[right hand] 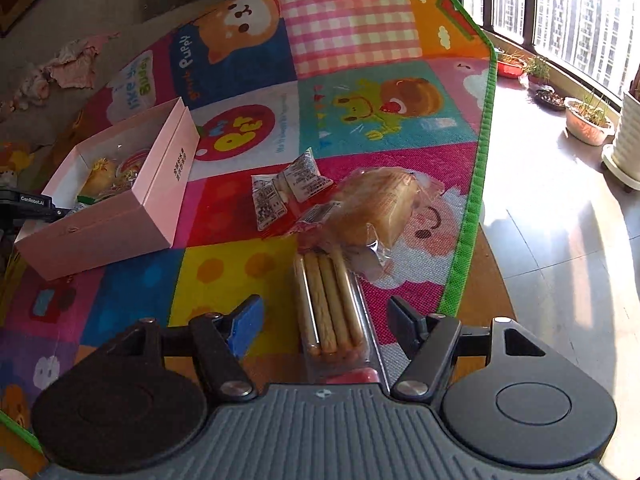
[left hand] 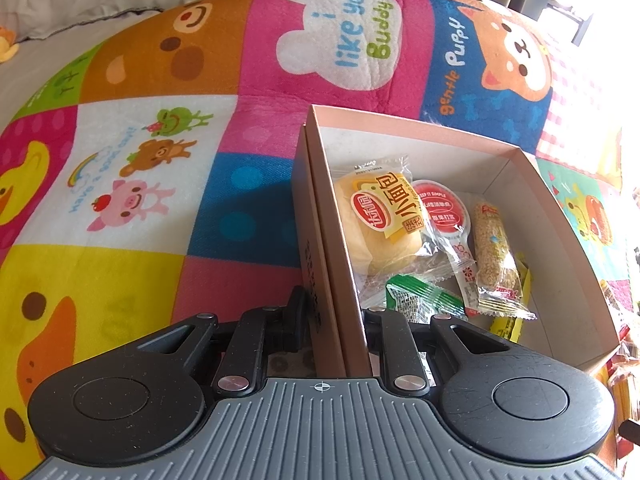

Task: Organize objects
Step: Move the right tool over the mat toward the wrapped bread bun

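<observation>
My left gripper is shut on the near left wall of an open pink cardboard box. Inside lie a wrapped bun, a round red packet, a sesame bar, a green packet and a yellow one. In the right wrist view my right gripper stands open over the play mat. A clear pack of biscuit sticks lies between its fingers, and neither pad touches it. Beyond the pack sit a wrapped loaf and two small white packets. The pink box is at the left.
A colourful cartoon play mat covers the floor, its green edge running along the right. Past that edge lie bare sunlit floor and potted plants by the window. Crumpled clothes lie at the far left.
</observation>
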